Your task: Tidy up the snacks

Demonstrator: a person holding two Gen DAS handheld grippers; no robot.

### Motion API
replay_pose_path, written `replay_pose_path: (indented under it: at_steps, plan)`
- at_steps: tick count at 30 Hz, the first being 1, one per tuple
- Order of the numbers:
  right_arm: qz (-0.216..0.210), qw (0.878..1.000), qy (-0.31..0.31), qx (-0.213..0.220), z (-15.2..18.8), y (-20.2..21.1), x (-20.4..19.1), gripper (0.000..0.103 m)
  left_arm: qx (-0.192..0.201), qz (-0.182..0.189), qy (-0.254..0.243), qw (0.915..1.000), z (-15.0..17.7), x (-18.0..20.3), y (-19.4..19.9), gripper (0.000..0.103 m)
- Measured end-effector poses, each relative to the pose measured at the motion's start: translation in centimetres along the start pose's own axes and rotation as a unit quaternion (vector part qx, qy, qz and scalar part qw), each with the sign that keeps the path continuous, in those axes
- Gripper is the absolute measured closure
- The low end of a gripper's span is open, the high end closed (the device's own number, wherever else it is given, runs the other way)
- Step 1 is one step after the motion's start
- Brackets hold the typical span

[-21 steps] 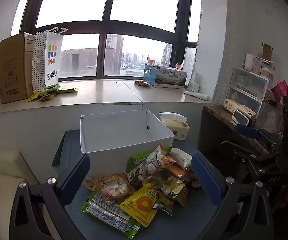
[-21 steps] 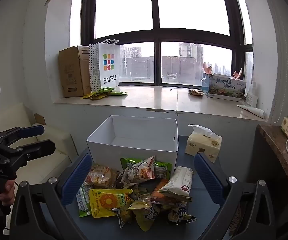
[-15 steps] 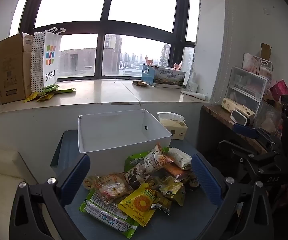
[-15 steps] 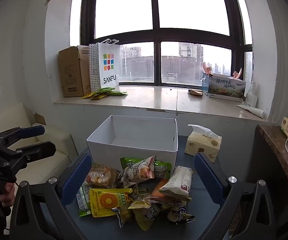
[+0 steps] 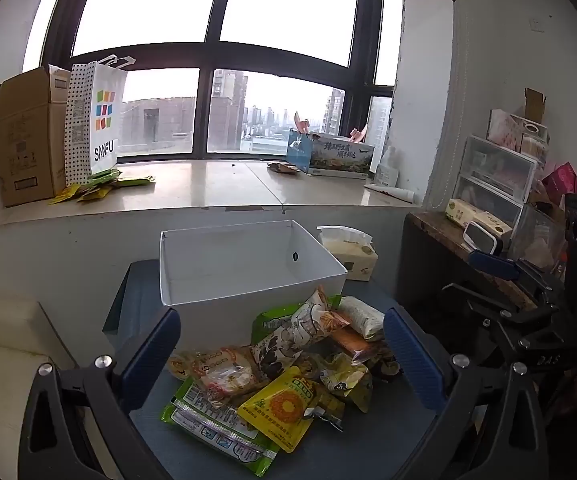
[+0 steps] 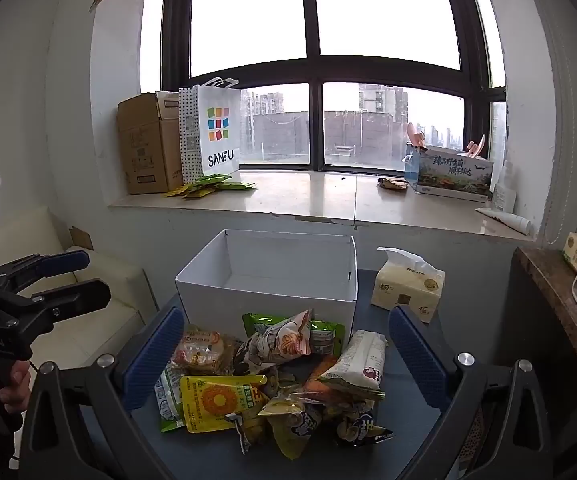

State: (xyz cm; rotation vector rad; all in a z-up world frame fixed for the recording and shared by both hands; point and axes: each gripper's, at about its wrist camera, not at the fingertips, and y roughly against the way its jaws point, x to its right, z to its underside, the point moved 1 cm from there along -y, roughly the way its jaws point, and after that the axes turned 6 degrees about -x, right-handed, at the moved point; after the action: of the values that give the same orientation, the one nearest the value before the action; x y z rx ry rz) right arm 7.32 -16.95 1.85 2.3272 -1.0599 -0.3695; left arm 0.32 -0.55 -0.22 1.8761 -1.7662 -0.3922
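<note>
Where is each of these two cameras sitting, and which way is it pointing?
Left wrist view: rides on the left claw, open, looking ahead over the snack pile to the white box and window; the right claw shows at right.
Right wrist view: rides on the right claw, open, facing the same pile and box more squarely; the left claw and the hand holding it show at left.
Shared: snacks, box, tissue pack, SANFU bag.
</note>
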Motion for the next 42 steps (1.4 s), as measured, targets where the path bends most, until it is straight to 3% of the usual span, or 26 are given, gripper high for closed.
replay_pose_path:
  at_steps: [42]
  plan:
    - [-0.011,1.000,-0.002,-0.007,0.28,-0.35,-0.04,0.000,0.001,-0.004,-0.008,1.0000,-0.20,0.05,-0.06,0.000]
